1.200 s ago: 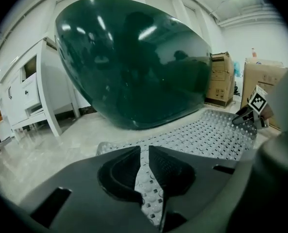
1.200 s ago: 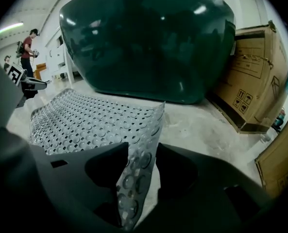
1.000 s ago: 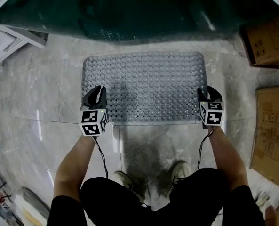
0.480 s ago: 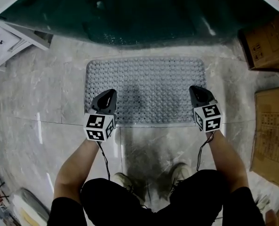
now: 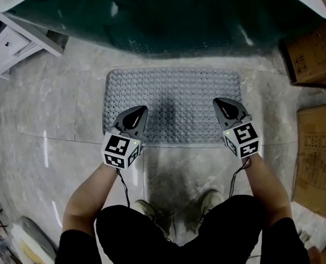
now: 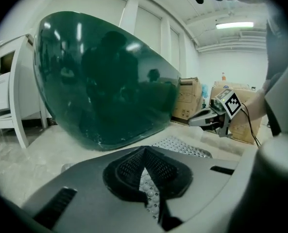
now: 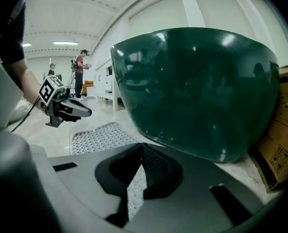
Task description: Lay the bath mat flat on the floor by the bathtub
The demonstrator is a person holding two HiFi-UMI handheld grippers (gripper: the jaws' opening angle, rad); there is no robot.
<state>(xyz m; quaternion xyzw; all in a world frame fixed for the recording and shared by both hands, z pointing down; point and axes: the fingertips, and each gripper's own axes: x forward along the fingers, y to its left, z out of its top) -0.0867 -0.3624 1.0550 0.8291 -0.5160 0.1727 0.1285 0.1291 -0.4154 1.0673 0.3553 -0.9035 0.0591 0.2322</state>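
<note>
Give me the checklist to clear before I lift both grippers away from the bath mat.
1. Grey studded rubber bath mat lies flat, no corner folded: ok.
2. Mat sits beside the dark green bathtub, long edge parallel to it: ok.
3. Left gripper has its jaws together with nothing between them: ok.
4. Right gripper has its jaws together with nothing between them: ok.
5. Mat is apart from the brown cardboard boxes at the right: ok.
6. Mat's underside grips the grey marble floor: cannot tell.

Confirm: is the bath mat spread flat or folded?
Spread flat: the bath mat shows a full rectangle on the floor by the bathtub.
</note>
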